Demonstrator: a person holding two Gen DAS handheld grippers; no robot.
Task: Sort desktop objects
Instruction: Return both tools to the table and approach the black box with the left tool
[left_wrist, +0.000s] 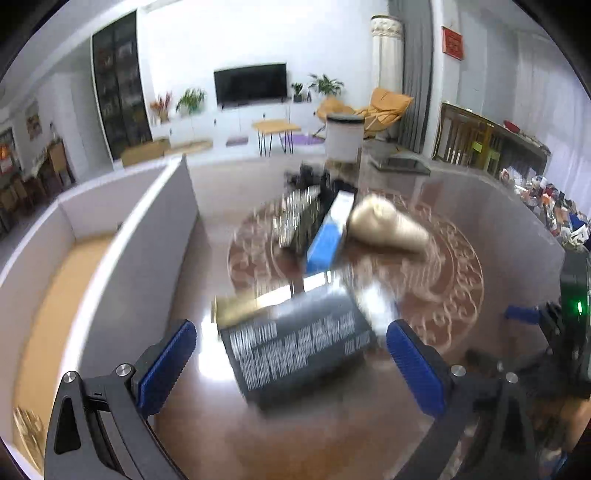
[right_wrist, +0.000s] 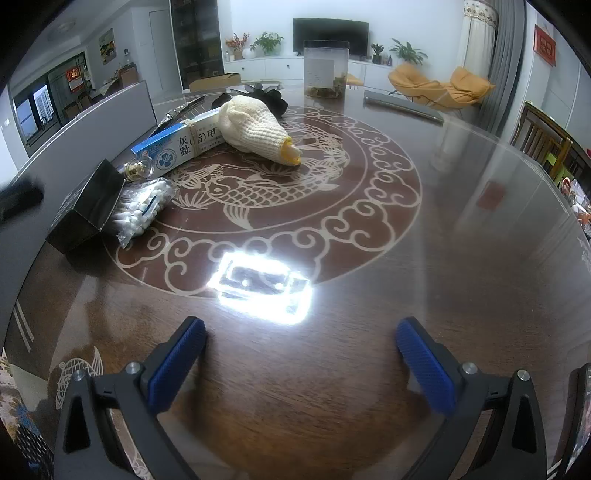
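Note:
A black box with white print (left_wrist: 295, 347) lies on the brown table, straight ahead of my open left gripper (left_wrist: 291, 332), whose blue pads flank it without touching. Beyond it are a blue and white box (left_wrist: 328, 229) and a cream knitted glove (left_wrist: 384, 225). The left wrist view is motion-blurred. In the right wrist view the black box (right_wrist: 86, 206) sits far left with a bag of cotton swabs (right_wrist: 142, 208) against it, then the blue and white box (right_wrist: 177, 147) and the glove (right_wrist: 255, 127). My right gripper (right_wrist: 301, 338) is open over bare table, far from them all.
A grey bin (left_wrist: 92, 236) with a tan floor stands left of the black box. A small glass bottle (right_wrist: 138, 168), a black fabric piece (right_wrist: 266, 94) and a clear container (right_wrist: 325, 68) sit farther back. A lamp glare (right_wrist: 262, 286) marks the glossy table.

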